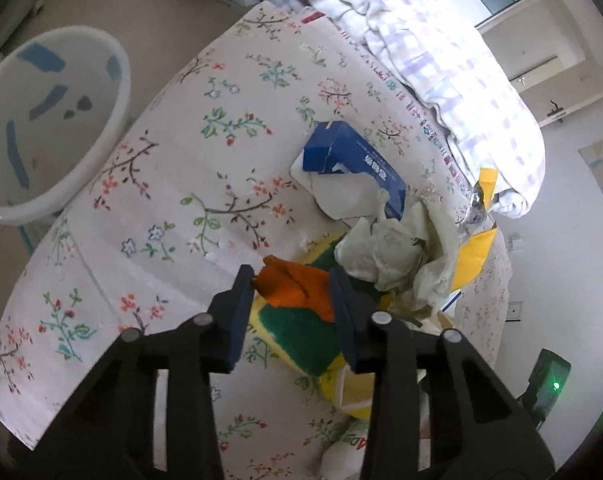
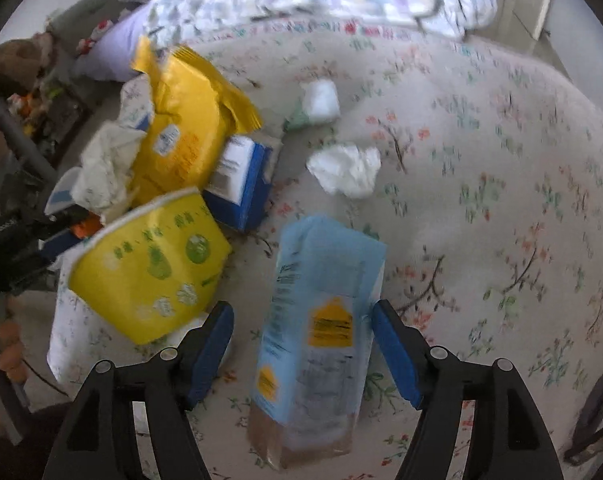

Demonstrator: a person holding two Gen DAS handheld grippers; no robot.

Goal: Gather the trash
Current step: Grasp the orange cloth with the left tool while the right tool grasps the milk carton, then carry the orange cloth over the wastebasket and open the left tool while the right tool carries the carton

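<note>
- Where the floral bedsheet (image 1: 161, 184) drops off at far left, a white plastic basin with blue patches (image 1: 41, 120) sits beside the bed.
- My left claw (image 1: 291, 280) pinches a crumpled orange wrapper (image 1: 297, 288) between its blue pads, above a yellow and green packet (image 1: 301, 340).
- Just beyond, crumpled pale paper (image 1: 389, 256) touches a dark blue carton (image 1: 353, 160).
- My right claw (image 2: 303, 316) stands open, straddling a light blue paper packet (image 2: 321, 320) lying flat; whether the right pad touches it, I cannot tell.
- Left of it leans a yellow paper cup (image 2: 149, 268); white tissue wads (image 2: 345, 170) lie farther on.
</note>
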